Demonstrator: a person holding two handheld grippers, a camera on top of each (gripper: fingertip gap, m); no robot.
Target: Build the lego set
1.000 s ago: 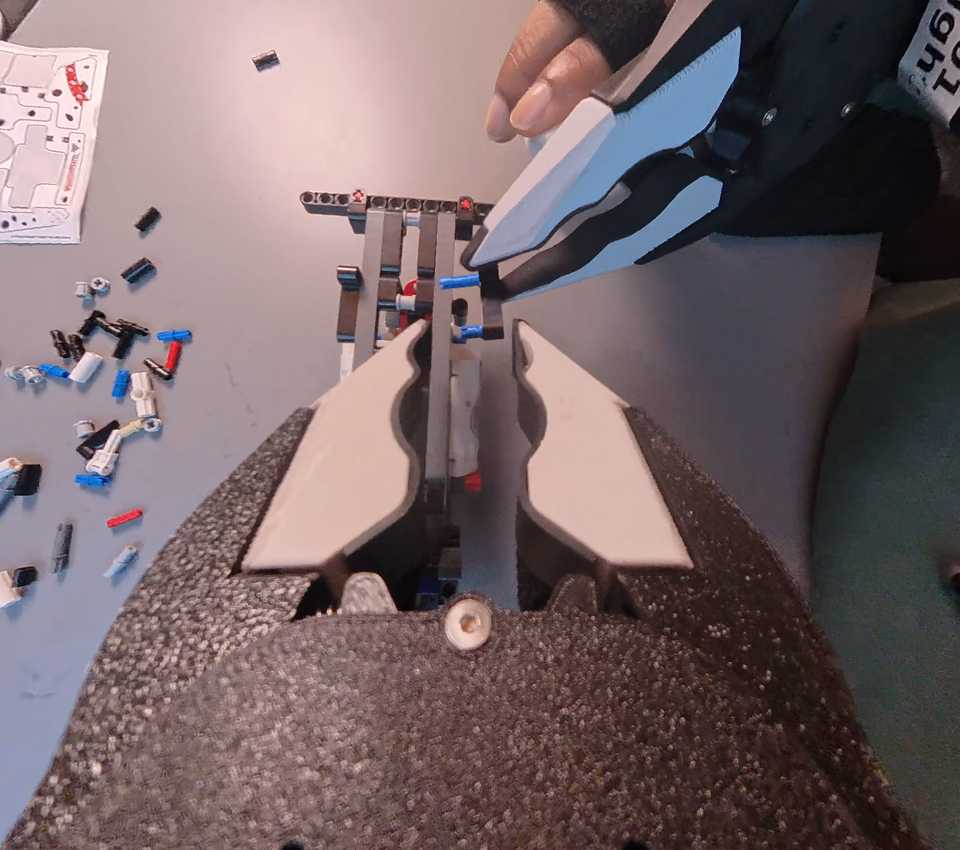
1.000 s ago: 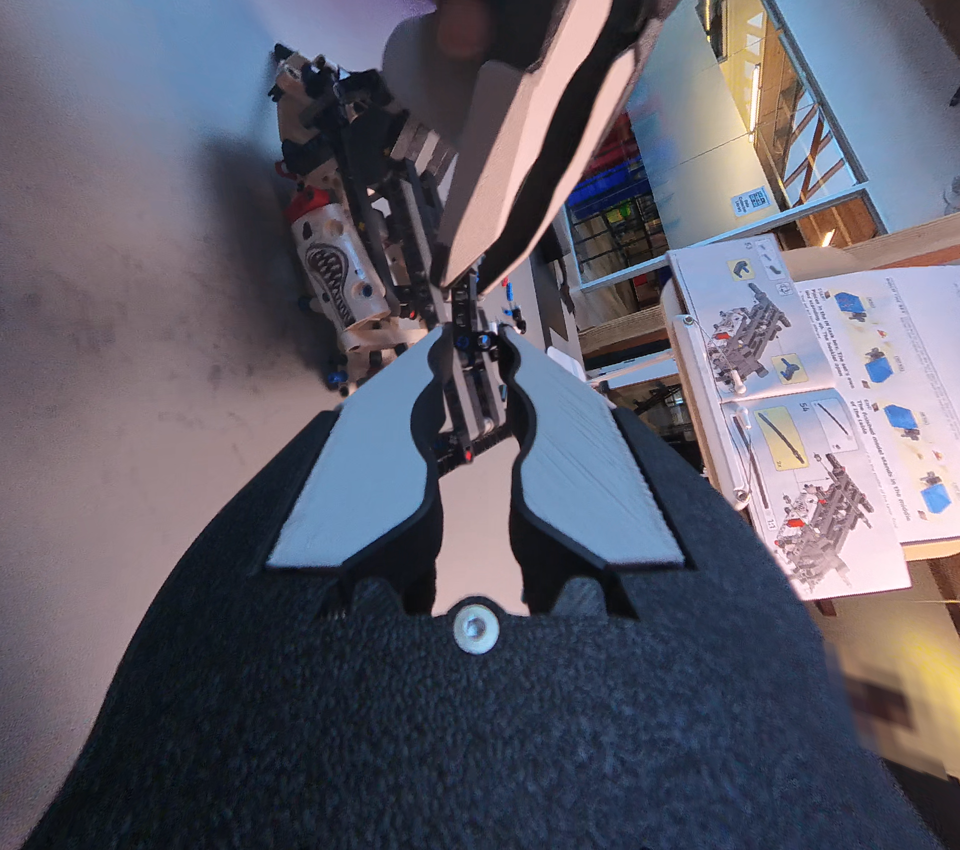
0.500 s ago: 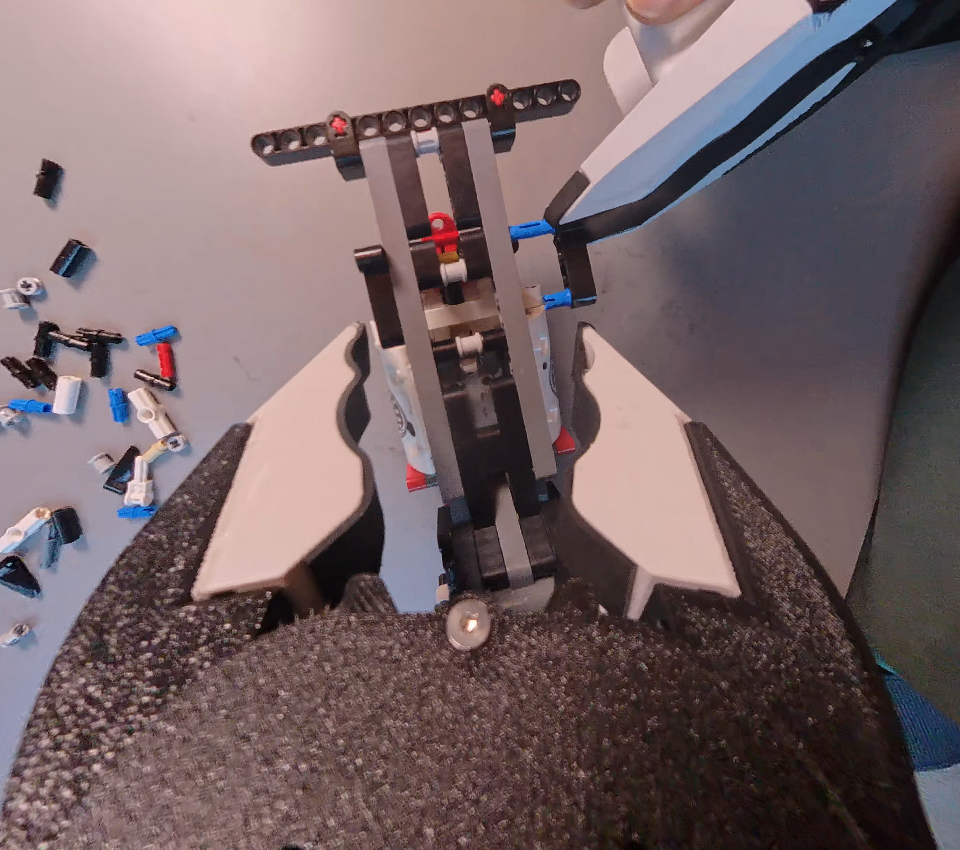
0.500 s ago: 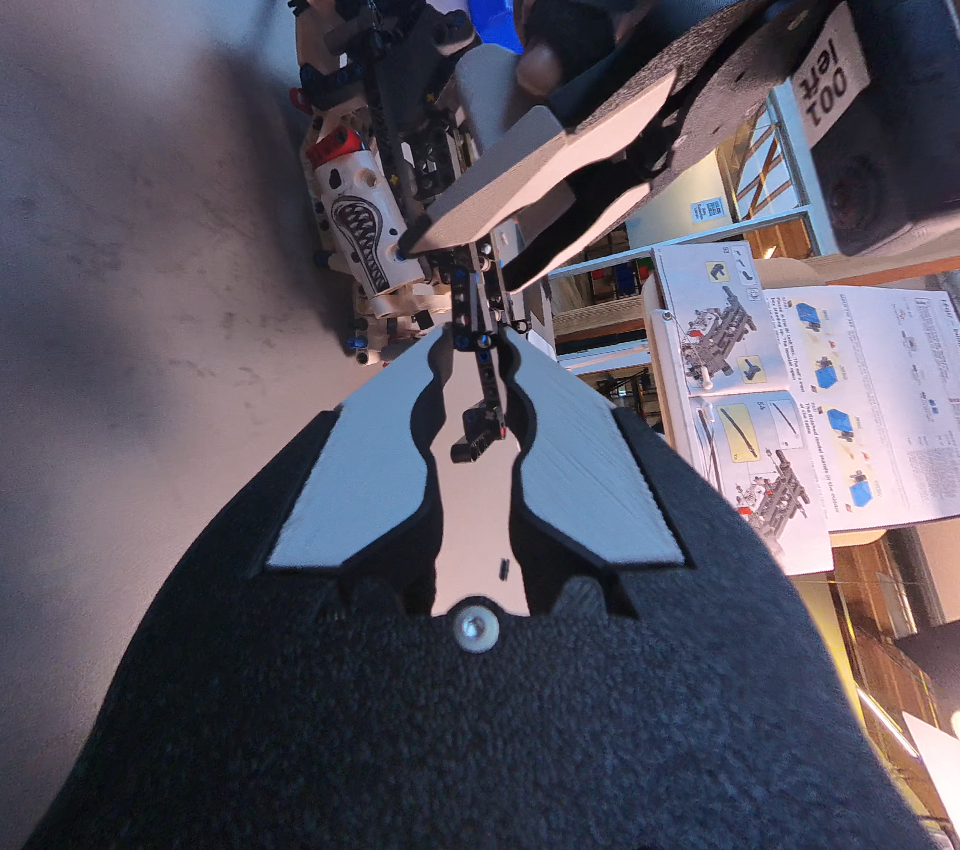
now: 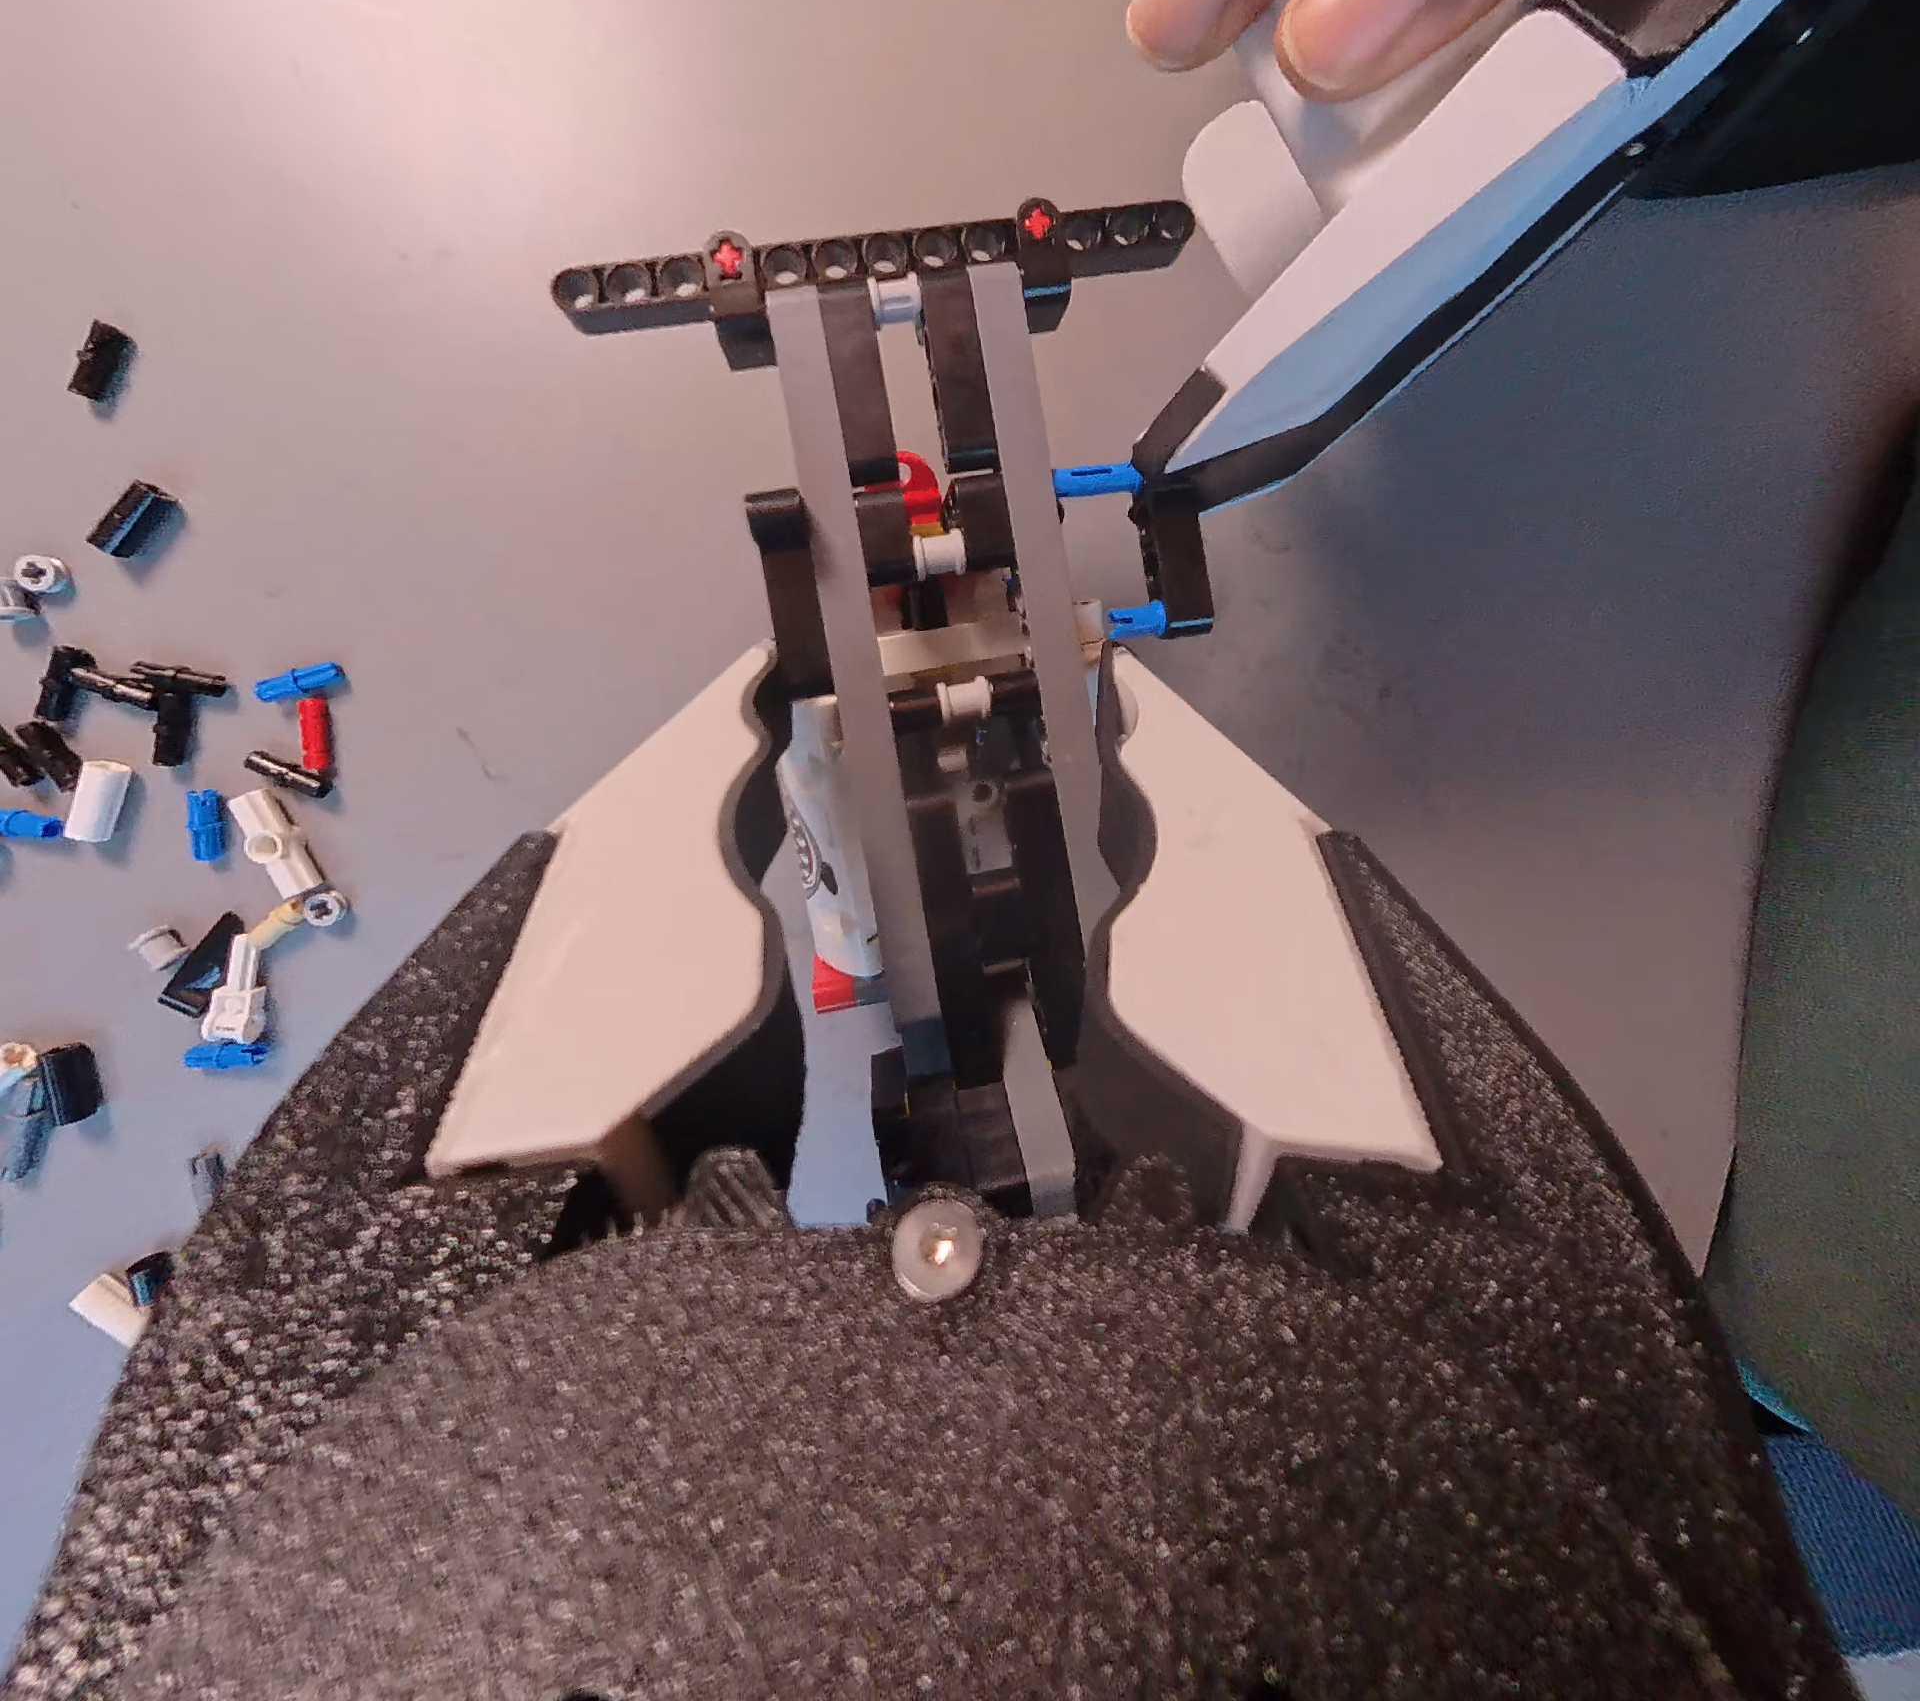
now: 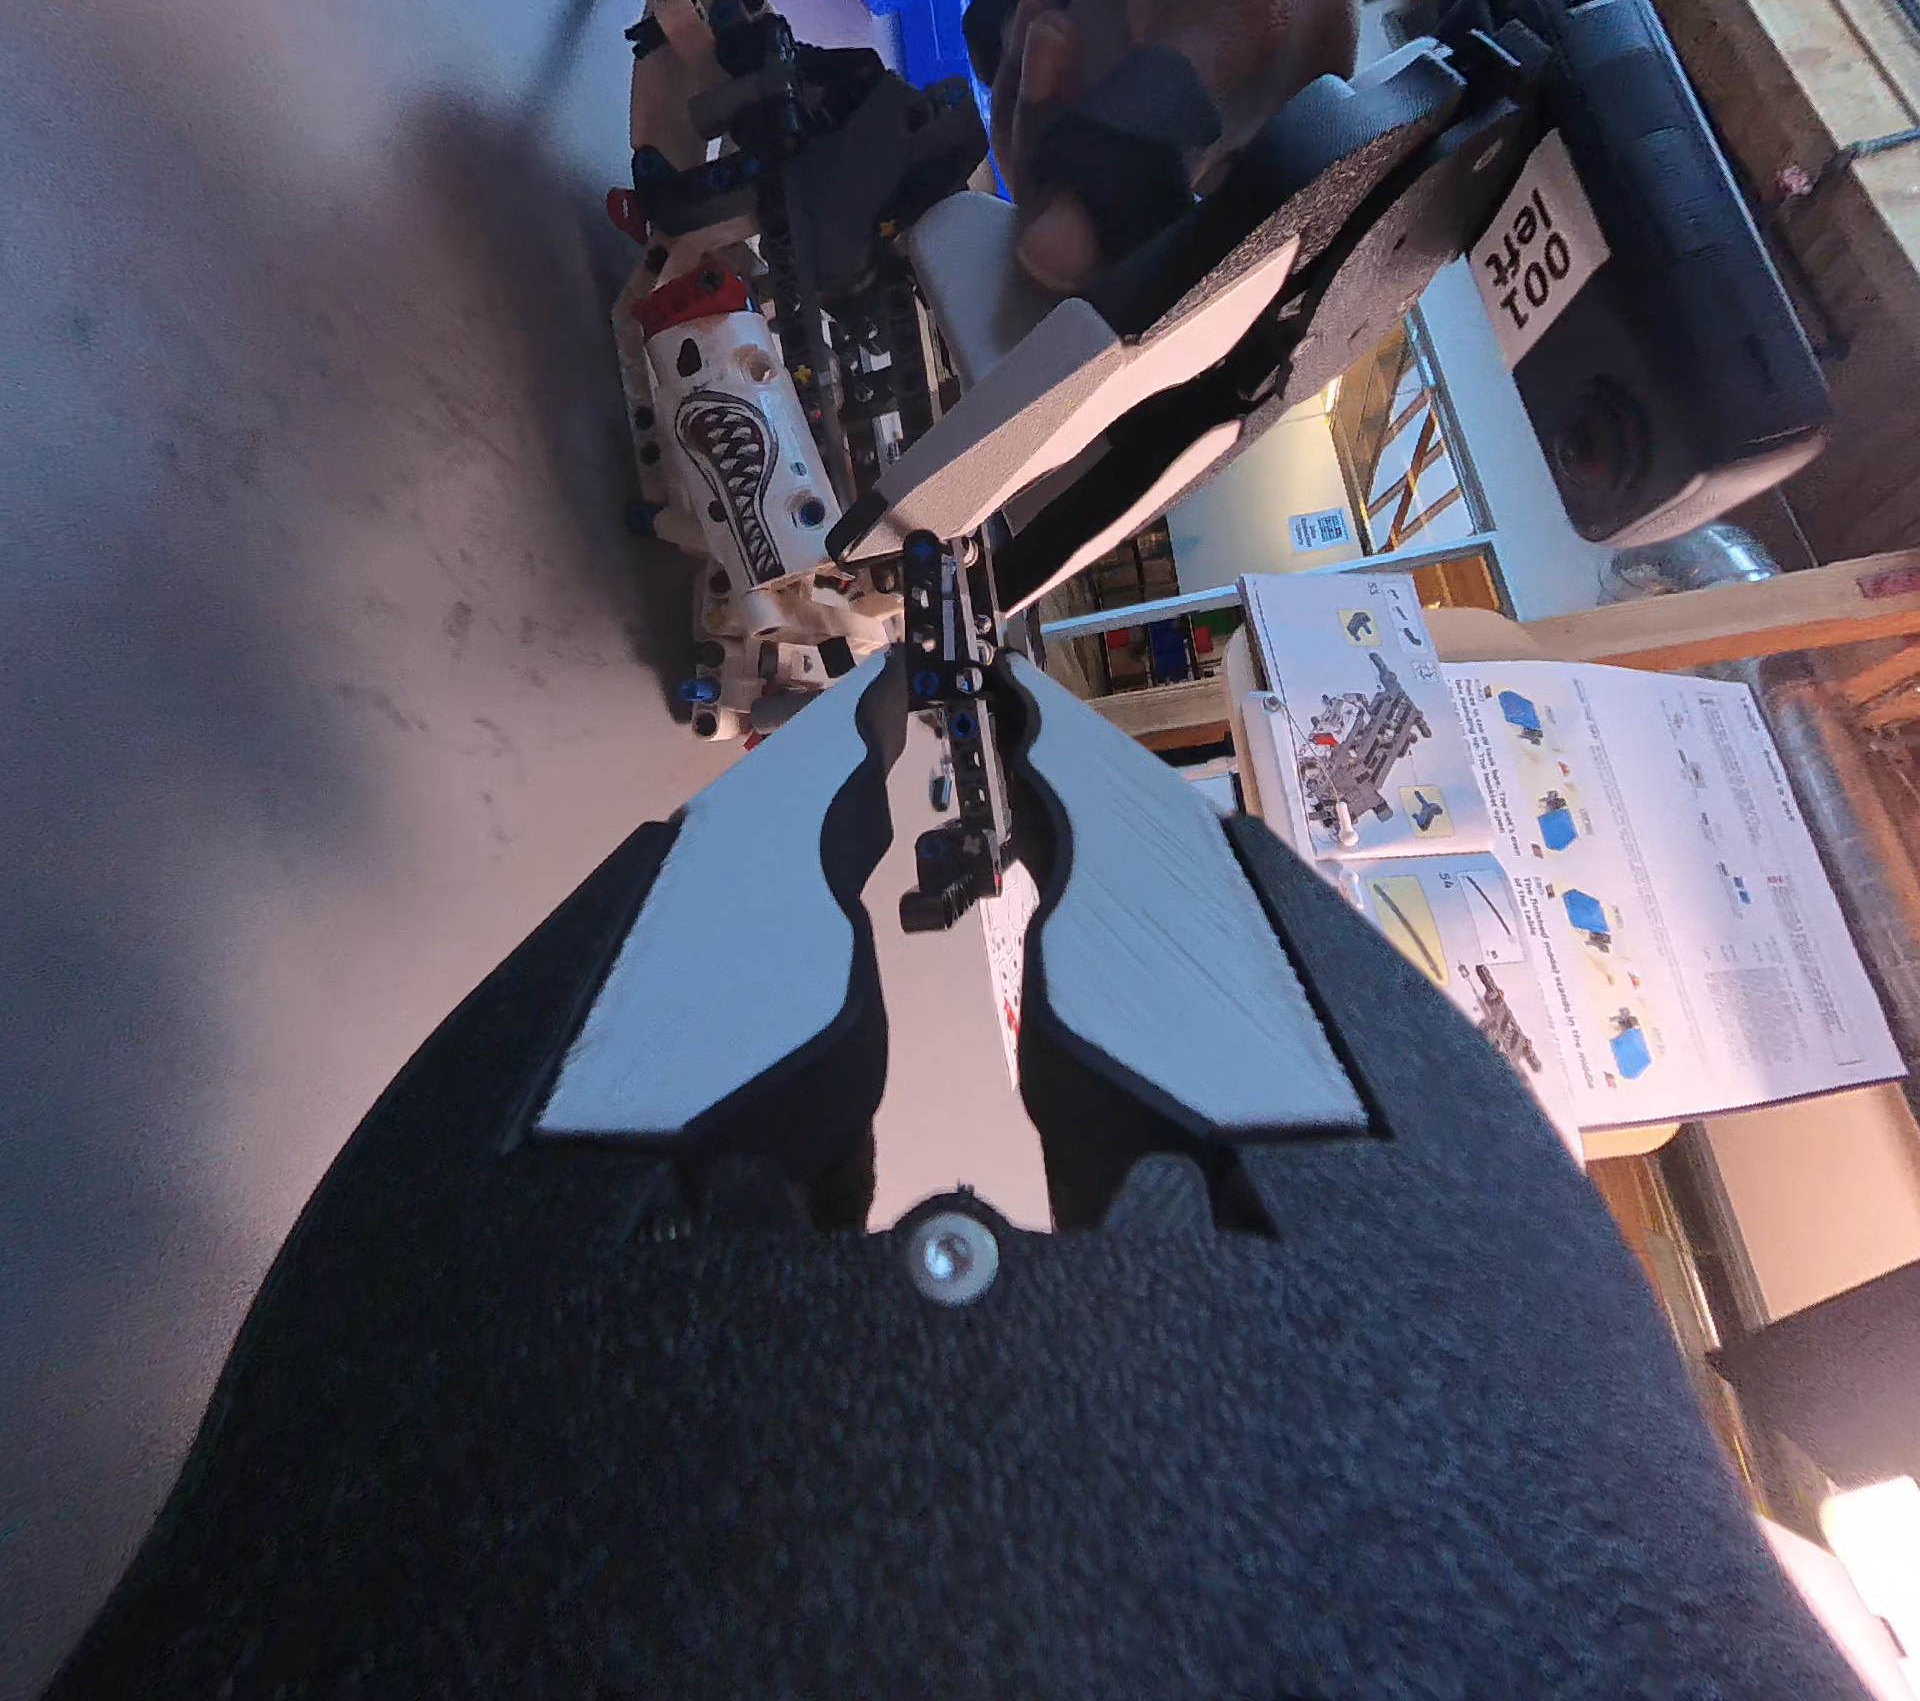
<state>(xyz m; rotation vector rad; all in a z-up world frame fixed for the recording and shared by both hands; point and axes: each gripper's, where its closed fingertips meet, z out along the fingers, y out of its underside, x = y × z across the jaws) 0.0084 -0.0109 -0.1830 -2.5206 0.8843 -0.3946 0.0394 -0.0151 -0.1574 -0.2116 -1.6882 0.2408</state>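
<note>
Since a second ago we have drawn the lego model deeper between our left gripper fingers, which now clamp its grey and black beams. On the grey table the model lies along the middle, its holed black crossbeam at the far end. Our right gripper pinches a short black beam narrowly, its two blue pins just beside the model's right flank. Loose small parts scatter near the table's left edge.
</note>
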